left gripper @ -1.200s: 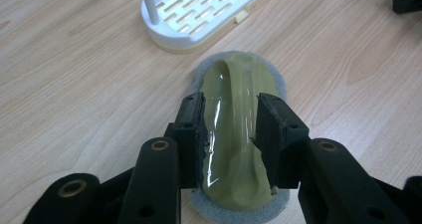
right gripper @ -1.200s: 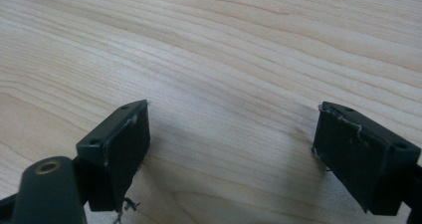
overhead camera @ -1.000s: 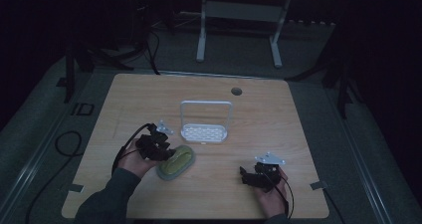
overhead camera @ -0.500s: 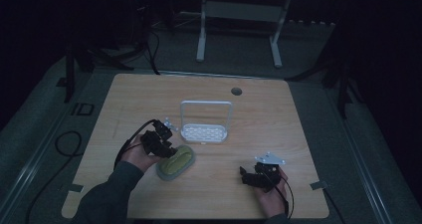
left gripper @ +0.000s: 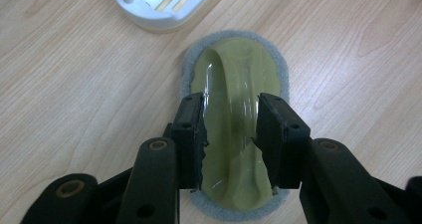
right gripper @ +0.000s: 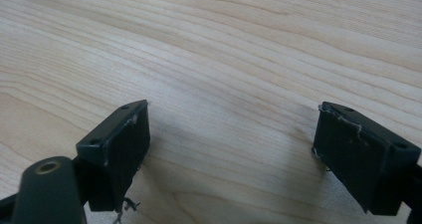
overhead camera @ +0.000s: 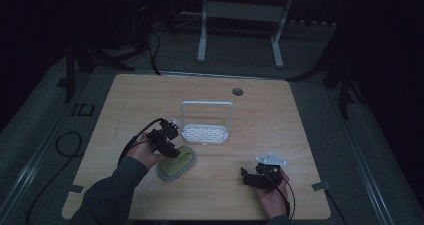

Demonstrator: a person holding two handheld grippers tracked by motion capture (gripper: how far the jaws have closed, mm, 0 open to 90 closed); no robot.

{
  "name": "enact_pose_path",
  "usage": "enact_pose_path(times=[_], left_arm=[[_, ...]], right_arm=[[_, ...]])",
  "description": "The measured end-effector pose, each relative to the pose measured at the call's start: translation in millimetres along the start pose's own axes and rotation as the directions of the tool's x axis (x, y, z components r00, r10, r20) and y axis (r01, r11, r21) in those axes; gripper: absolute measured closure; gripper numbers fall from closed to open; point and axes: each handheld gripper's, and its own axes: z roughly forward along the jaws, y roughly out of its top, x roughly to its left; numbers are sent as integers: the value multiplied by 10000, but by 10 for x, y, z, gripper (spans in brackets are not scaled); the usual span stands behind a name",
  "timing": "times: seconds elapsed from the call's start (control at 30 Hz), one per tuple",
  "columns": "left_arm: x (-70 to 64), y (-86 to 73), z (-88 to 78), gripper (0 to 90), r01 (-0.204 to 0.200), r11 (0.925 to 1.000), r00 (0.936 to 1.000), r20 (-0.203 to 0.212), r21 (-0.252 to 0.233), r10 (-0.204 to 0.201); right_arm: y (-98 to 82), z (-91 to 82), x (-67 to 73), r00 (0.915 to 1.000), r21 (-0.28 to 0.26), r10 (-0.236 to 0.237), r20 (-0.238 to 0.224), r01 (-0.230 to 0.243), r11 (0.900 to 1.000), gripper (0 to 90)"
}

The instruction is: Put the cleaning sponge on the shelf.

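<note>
Straddling the clear arched handle of an oval olive-green scrubbing pad with grey felt edge [left gripper: 234, 119], the left gripper [left gripper: 230, 129] pinches it, beside a white slotted plastic rack [overhead camera: 206, 133]. The right gripper [right gripper: 234, 149] gapes wide over bare light wooden table [right gripper: 224, 50]. No legible writing.

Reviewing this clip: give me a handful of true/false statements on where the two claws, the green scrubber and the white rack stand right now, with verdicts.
1. The left claw has its jaws on either side of the arched handle of the green scrubber. True.
2. The right claw holds the scrubber. False: its jaws are wide apart over bare table, with nothing between them.
3. The scrubber sits inside the white rack. False: it lies flat on the wood beside the rack, on the person's side of it.
4. The rack's tall hoop stands upright at its far edge. True.
5. The right claw rests near the person's edge of the table. True.
</note>
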Motion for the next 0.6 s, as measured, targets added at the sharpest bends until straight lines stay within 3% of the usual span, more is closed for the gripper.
enact_pose_path(times=[0.6], left_arm=[[60, 115, 68, 605, 52, 9975, 9996, 259, 701, -70]], right_arm=[[0, 0, 0, 10000, 0, -1, -1, 1, 10000, 143]])
